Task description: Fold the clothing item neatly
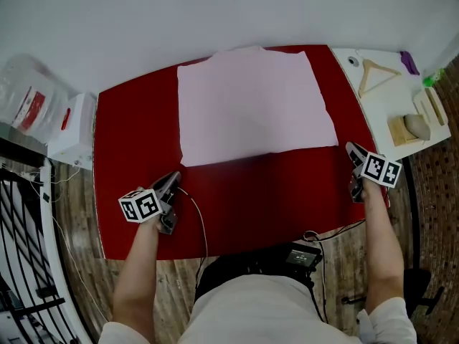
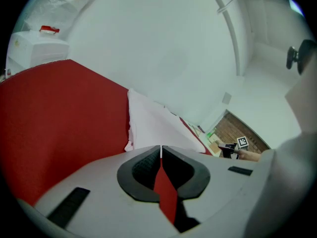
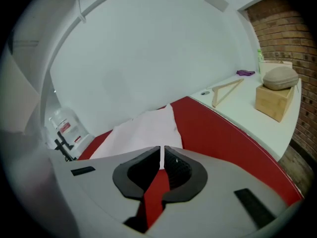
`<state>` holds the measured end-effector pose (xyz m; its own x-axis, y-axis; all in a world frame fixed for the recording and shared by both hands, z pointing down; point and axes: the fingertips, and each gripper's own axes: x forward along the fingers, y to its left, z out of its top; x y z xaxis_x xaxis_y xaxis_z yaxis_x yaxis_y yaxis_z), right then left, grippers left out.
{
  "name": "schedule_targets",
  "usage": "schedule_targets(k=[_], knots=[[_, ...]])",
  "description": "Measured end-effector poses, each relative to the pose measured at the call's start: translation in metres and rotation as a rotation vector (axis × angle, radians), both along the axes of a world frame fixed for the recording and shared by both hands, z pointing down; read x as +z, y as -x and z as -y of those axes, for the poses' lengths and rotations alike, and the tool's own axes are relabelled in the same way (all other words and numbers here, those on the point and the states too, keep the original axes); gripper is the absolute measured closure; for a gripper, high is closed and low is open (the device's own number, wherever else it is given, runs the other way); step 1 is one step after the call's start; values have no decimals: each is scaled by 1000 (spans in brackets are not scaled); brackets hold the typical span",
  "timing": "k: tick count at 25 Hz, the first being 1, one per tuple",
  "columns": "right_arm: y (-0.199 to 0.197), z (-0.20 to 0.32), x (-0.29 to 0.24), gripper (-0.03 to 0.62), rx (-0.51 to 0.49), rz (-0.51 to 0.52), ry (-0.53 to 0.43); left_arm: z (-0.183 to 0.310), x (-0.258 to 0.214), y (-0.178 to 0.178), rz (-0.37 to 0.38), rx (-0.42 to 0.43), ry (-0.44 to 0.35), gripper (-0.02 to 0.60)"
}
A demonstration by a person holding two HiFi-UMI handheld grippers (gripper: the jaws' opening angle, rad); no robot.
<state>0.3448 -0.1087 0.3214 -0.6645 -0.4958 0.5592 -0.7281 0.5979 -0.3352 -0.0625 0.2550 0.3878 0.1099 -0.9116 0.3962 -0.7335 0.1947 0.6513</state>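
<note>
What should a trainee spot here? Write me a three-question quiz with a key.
1. True or false: the pink cloth lies on the red table, touched by neither the left tongs nor the right tongs.
2. The wooden hanger lies on: A the red table; B the white side table; C the pink cloth.
3. Fill in: both tongs' jaws are ____, with nothing between them.
Key: 1 true; 2 B; 3 shut.
</note>
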Motion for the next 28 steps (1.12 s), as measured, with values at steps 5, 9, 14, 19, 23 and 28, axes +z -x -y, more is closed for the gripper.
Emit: schedule_targets(k=[5, 9, 14, 19, 23, 28], knots=[[17, -36, -28, 560, -85, 79, -25, -7, -34, -20, 10, -1, -86, 577], [22, -57, -46, 560, -120, 141, -31, -18, -58, -37, 23, -15, -147, 577], [17, -80, -63, 560, -160, 161, -71, -36, -81, -68, 30, -47, -196, 576], [4, -115, -89, 560, -195, 249, -92, -64, -99, -113, 33, -93, -245, 577], [-13, -142, -102, 566, -256, 287, -88, -83, -104, -160, 35, -103, -264, 576], [-40, -170, -112, 566, -307, 262, -126, -107, -116, -211, 47, -109, -297, 577]])
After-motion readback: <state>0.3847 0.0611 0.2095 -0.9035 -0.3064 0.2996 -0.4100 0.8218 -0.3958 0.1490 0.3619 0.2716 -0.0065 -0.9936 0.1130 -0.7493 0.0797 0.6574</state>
